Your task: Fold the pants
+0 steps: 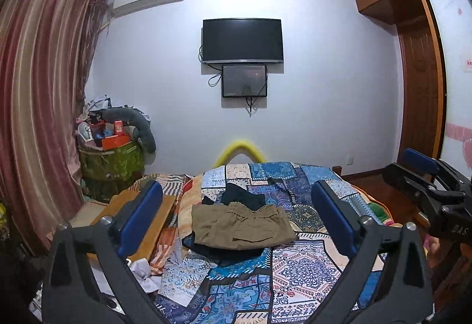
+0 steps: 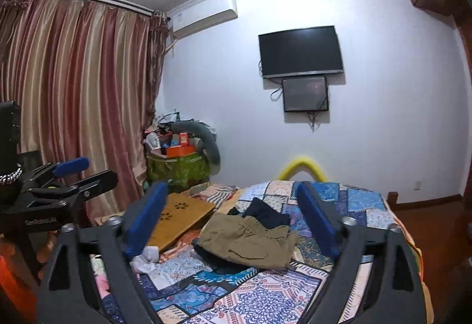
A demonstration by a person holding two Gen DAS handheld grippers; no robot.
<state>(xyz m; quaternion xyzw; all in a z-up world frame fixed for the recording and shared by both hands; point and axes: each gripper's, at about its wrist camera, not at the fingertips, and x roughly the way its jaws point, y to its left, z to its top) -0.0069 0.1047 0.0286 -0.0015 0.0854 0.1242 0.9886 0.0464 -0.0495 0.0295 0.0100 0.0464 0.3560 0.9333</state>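
Khaki pants lie folded into a flat rectangle on the patchwork quilt of a bed, resting on dark garments that stick out behind and underneath. My left gripper is held above the near part of the bed, open, with nothing between its blue pads. My right gripper is likewise open and empty, back from the pants. Each gripper shows at the edge of the other's view: the right gripper and the left gripper.
A wooden lap board leans at the bed's left side beside crumpled white cloth. A full green bin stands by the striped curtain. A television hangs on the far wall; a wooden wardrobe is on the right.
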